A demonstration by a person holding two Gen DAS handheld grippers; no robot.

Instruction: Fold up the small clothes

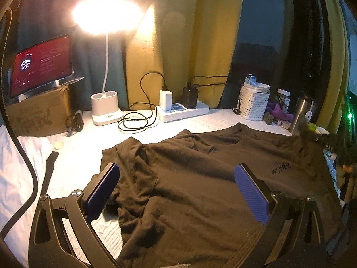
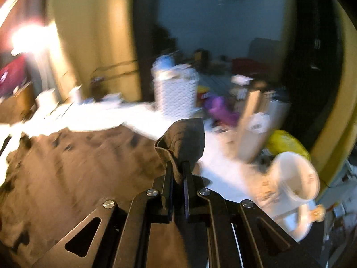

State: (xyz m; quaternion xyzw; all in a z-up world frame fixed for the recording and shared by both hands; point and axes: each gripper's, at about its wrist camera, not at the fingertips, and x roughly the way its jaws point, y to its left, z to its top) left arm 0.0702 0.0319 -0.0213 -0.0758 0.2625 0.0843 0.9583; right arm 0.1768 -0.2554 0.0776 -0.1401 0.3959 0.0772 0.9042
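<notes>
A dark brown T-shirt [image 1: 200,174] lies spread on the white bed cover, neckline toward the far side, small black print on its chest. Its left sleeve is bunched near my left gripper's left finger. My left gripper [image 1: 176,178] is open and empty, hovering just above the shirt's left half. In the blurred right wrist view, my right gripper [image 2: 178,167] is shut on a fold of the shirt's edge [image 2: 183,143] and holds it lifted off the cover. The rest of the shirt [image 2: 73,167] lies to the left.
At the back stand a lit desk lamp [image 1: 107,109], a power strip [image 1: 185,111] with chargers and cables, a tablet [image 1: 42,67] on a cardboard box, a white basket [image 1: 254,105] and a steel flask [image 1: 301,114]. Clutter and a white cup [image 2: 294,192] crowd the right.
</notes>
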